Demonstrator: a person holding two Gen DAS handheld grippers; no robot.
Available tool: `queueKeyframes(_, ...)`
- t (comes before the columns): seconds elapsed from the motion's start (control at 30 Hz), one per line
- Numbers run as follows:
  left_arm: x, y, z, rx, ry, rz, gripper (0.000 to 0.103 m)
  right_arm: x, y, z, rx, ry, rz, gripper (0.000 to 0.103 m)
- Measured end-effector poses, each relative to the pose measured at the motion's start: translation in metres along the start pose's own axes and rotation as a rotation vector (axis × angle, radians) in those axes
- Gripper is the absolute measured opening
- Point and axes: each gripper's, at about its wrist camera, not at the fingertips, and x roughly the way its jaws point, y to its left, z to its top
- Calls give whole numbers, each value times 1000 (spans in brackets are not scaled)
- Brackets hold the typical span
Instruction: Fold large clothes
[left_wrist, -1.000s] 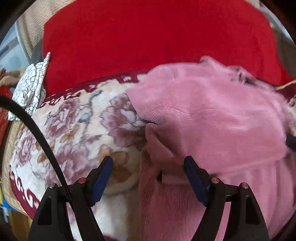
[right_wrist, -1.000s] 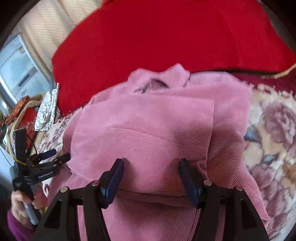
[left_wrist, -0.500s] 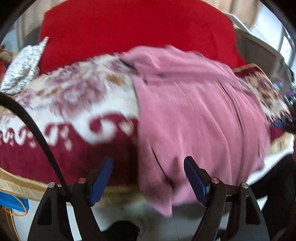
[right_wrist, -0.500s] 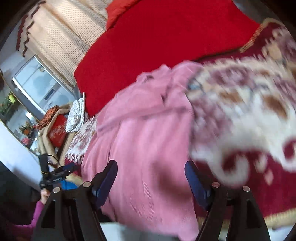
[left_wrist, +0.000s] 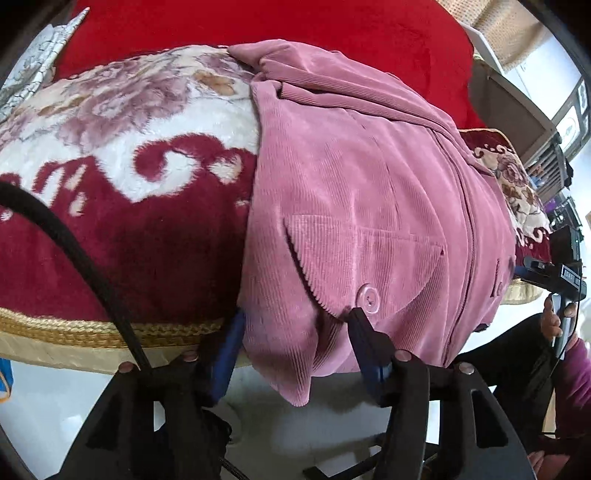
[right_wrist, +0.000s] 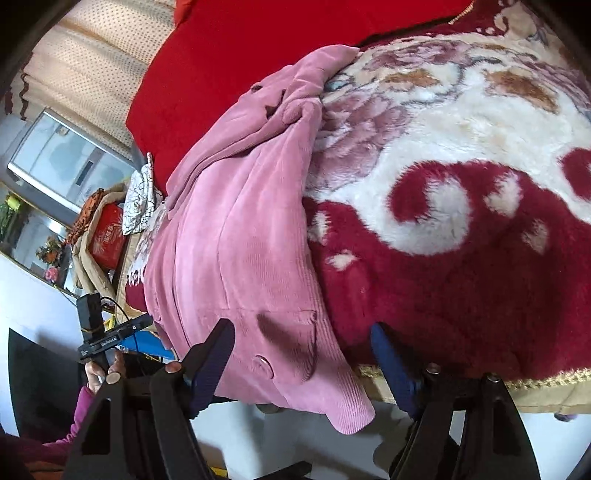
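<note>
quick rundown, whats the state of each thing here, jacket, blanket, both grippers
pink corduroy jacket: sides folded in, hem hanging over the bed edge
pocket button: fastened
floral blanket: spread flat under the jacket
left gripper: jaws just closing around the hem corner
right gripper: open, astride the other hem corner

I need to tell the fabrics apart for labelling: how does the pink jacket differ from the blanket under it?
The pink jacket is one plain colour with fine corduroy ribs; the blanket is plush, patterned in dark red, cream and flowers. The jacket has buttons and a pocket flap; the blanket has a gold braided border. The jacket's hem hangs past the edge, which the blanket covers. Both drape over the same surface.
</note>
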Motion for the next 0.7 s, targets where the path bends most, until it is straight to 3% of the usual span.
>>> queueKeyframes(0.07, 0, 0, 1, 4, -9, -18, 56, -1, 4, -4, 2, 6, 39, 76)
queueKeyframes(0.1, -1, 0, 1, 0, -15, -22, 46, 3, 11, -4, -11, 16, 47, 69)
queueKeyframes(0.17, -1, 4, 3, -8, -17, -26, 37, 8, 24, -8, -63, 25, 18, 69)
queueKeyframes(0.33, -3, 7, 2, -9, -20, -23, 37, 9, 37, -11, -127, 27, 20, 52)
queueKeyframes(0.47, -12, 6, 1, 8, -61, 55, 55, 17, 32, -10, -105, 43, -12, 50)
queueKeyframes(0.6, -23, -3, 5, 51, -145, 114, 66, 19, 44, -13, -169, 45, 14, 48)
queueKeyframes(0.7, -9, -8, 10, 84, -95, 99, 66, 22, 46, -13, -176, 47, 3, 48)
